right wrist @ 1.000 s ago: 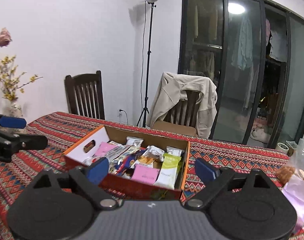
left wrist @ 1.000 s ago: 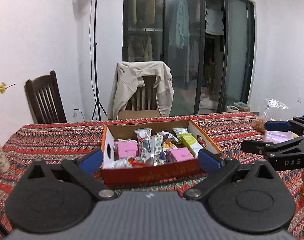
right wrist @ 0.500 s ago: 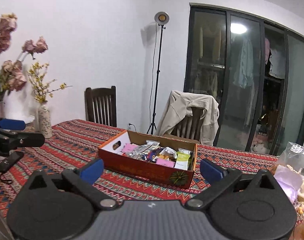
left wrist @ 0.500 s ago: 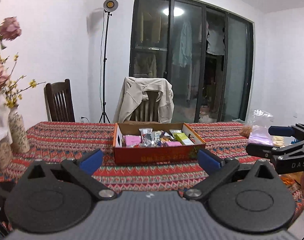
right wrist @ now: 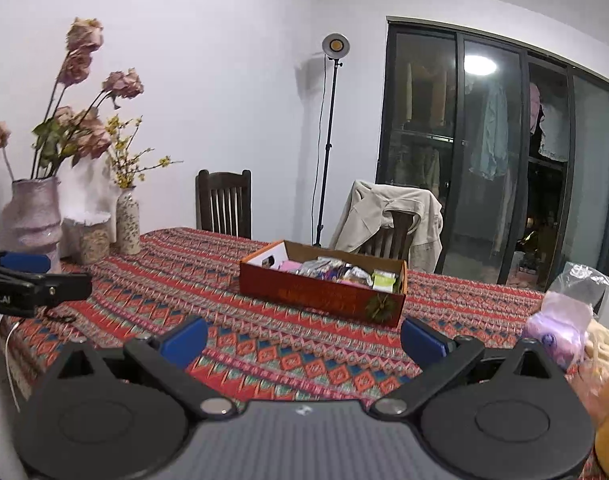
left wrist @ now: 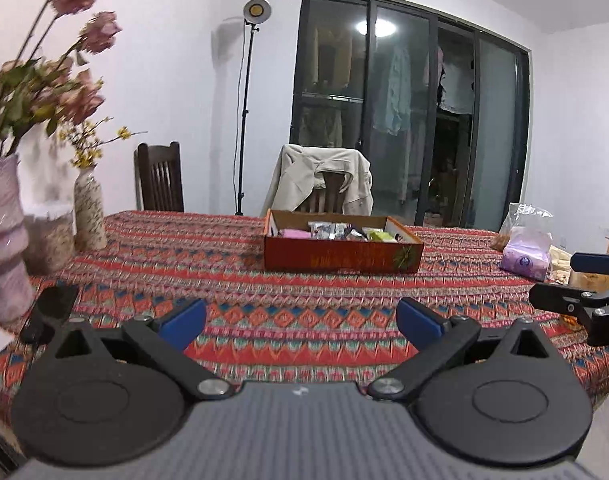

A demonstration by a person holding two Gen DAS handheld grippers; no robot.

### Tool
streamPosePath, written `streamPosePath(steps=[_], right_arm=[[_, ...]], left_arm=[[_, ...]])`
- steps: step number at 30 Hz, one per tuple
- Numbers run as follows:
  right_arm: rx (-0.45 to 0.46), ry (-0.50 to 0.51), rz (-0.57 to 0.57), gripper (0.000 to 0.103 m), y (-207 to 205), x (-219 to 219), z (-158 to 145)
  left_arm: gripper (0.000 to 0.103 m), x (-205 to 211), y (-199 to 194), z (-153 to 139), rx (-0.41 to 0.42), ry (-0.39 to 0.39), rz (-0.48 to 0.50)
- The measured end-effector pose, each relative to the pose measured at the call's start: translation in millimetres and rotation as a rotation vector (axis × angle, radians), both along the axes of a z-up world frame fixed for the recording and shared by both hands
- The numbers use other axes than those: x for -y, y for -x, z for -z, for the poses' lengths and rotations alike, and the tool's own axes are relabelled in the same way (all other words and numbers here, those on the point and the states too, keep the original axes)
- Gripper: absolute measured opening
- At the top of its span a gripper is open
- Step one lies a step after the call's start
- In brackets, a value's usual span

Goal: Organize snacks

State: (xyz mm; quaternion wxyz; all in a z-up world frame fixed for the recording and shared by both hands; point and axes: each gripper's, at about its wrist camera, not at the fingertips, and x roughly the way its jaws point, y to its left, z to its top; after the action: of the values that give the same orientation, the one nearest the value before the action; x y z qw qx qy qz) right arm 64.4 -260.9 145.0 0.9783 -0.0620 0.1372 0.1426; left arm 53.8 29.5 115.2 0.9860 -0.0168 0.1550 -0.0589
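Beside the snack box, only the right view shows its handle hole; both tongs gape empty.

Snack-filled orange box mid-table

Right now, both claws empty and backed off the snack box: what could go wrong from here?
1. The vases with dried flowers stand close beside the left claw; a sideways swing could topple them.
2. The plastic bags sit beside the right claw and might snag.
3. The snack box is piled unevenly; packets may spill.
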Motion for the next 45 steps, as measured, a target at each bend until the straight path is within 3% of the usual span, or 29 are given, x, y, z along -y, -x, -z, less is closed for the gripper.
streamPosePath(steps=[7, 15, 23, 45], right_arm=[[-0.035, -0.027, 0.004, 0.103, 40, -8, 31], [-0.024, -0.044, 0.043, 0.103, 70, -15, 67], [-0.019, -0.080, 0.038, 0.103, 80, -25, 100], [-0.022, -0.066, 0.055, 0.103, 80, -29, 104]], left_arm=[[0.103, -10, 29, 30, -0.048, 0.046, -0.003], [0.103, -10, 49, 60, -0.059, 0.022, -0.054], [0.103, 14, 50, 75, -0.086, -0.022, -0.024], [0.103, 25, 54, 79, -0.081, -0.051, -0.007]])
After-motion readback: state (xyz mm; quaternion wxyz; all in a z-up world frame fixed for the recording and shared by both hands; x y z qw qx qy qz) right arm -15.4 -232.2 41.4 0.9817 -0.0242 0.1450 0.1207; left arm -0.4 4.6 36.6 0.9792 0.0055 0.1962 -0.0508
